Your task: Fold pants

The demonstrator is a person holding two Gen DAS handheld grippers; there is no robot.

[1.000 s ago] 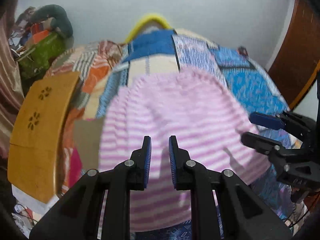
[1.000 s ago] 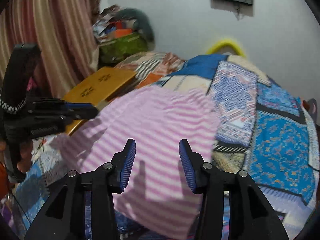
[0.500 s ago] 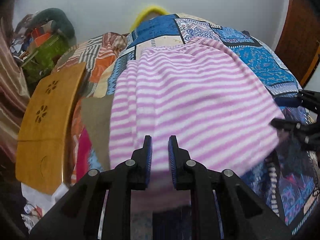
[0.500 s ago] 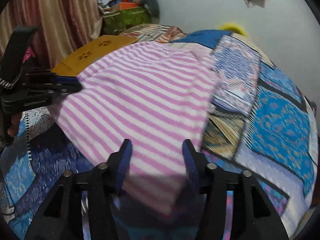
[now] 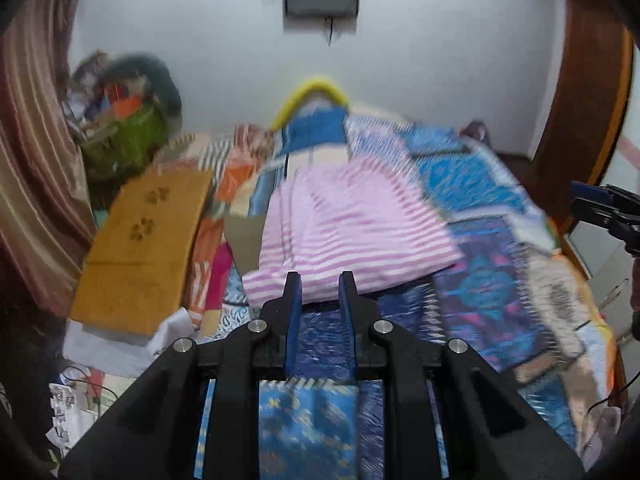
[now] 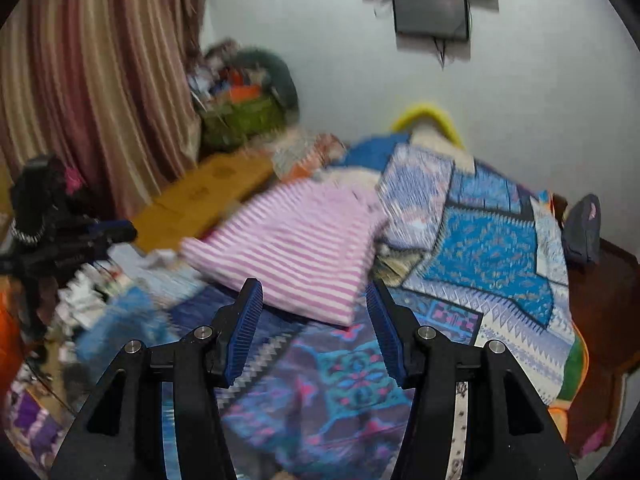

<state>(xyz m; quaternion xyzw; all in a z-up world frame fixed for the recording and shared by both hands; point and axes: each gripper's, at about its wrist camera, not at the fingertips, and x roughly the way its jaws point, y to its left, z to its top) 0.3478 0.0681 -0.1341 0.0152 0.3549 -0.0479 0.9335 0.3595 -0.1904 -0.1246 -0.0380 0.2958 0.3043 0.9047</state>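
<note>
Patchwork quilt (image 5: 492, 264) w/ soft pink-striped pants (image 5: 352, 232) folded flat, rectangular.

Black left gripper (image 5: 319, 294); right gripper (image 6: 314, 304): blue ribbed pads, silver screws.

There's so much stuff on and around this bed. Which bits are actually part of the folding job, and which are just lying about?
Part of the job:
- striped pants, folded on the quilt
- left gripper, holding nothing
- right gripper, open and holding nothing

Just lying about:
- patchwork quilt
- wooden board
- green bag
- curtain
- wall screen
</note>
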